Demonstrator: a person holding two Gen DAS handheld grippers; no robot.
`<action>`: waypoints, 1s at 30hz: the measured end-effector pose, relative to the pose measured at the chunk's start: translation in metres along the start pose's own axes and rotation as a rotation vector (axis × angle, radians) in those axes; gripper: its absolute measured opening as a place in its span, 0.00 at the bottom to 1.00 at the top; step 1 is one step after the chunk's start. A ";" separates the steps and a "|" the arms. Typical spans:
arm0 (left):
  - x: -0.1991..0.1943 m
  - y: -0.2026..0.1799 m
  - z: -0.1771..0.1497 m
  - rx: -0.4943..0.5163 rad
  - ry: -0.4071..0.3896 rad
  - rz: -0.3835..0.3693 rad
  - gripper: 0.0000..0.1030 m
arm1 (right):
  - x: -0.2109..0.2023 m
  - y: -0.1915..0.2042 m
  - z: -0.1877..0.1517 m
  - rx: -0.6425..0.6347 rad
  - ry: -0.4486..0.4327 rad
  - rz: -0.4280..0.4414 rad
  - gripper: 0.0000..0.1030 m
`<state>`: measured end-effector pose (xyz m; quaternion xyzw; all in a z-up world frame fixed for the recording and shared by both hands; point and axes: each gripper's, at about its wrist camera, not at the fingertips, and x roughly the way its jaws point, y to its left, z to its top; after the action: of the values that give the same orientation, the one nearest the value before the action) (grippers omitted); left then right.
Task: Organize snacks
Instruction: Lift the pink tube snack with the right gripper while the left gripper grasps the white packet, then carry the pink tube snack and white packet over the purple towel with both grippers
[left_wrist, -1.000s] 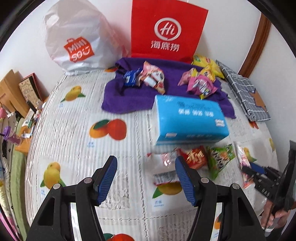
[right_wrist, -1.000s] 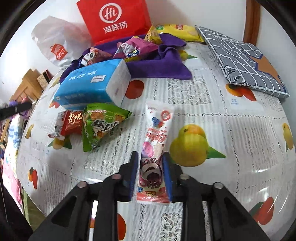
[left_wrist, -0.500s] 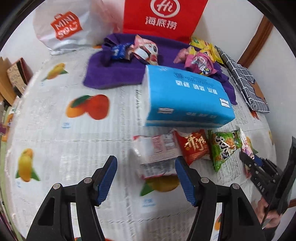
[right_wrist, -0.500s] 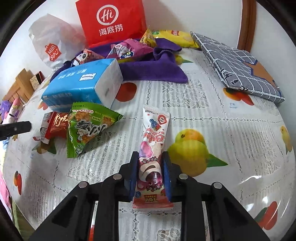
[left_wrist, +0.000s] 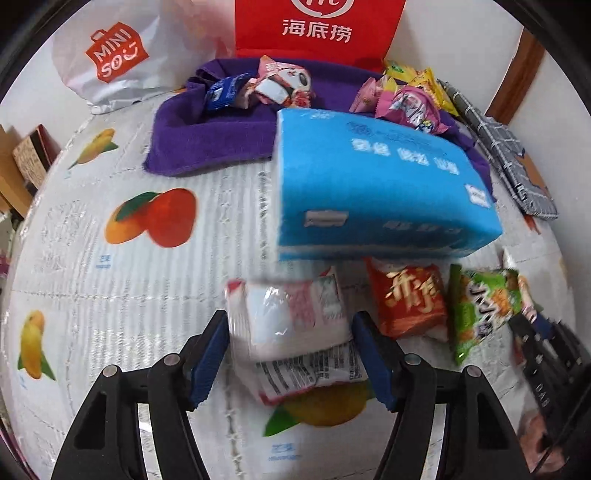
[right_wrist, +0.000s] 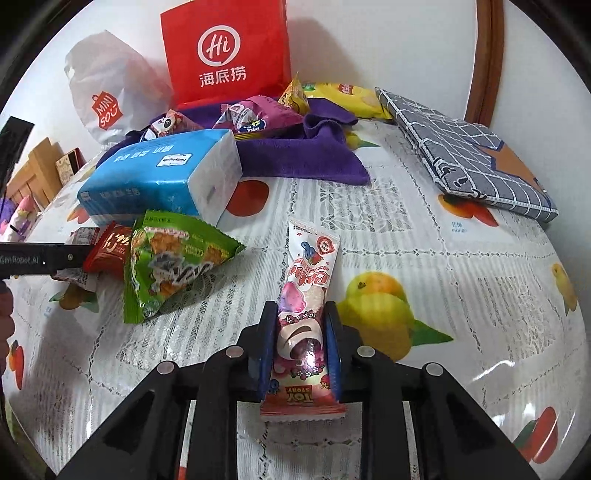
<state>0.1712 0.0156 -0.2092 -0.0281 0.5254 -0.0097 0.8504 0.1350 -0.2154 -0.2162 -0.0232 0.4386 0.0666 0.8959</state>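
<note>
The right gripper (right_wrist: 300, 345) was clamped on the lower half of a pink Toy Story snack packet (right_wrist: 308, 291), which lay lengthwise on the fruit-print worktop (right_wrist: 424, 258). The left gripper (left_wrist: 290, 352) was spread wide, its blue pads (left_wrist: 208, 363) set on either side of a white and pink snack packet (left_wrist: 291, 317) without visibly pressing it. Just beside that packet lay a red snack packet (left_wrist: 408, 301) and a green snack packet (left_wrist: 484, 310), in front of a blue tissue pack (left_wrist: 373, 192). More snacks were seen on a purple cloth (left_wrist: 207, 142) near a red bag (left_wrist: 317, 27).
</note>
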 end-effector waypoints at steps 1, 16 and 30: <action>-0.001 0.003 -0.001 0.000 -0.003 0.002 0.64 | 0.001 0.001 0.001 -0.001 -0.002 -0.001 0.24; -0.010 0.004 -0.021 -0.010 -0.230 0.048 0.58 | 0.005 0.000 0.005 0.010 -0.006 0.021 0.27; -0.007 -0.002 -0.024 0.018 -0.231 0.063 0.64 | 0.005 0.002 0.004 -0.004 -0.004 0.020 0.31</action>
<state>0.1463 0.0131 -0.2134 -0.0047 0.4244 0.0155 0.9053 0.1409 -0.2122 -0.2180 -0.0203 0.4369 0.0764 0.8960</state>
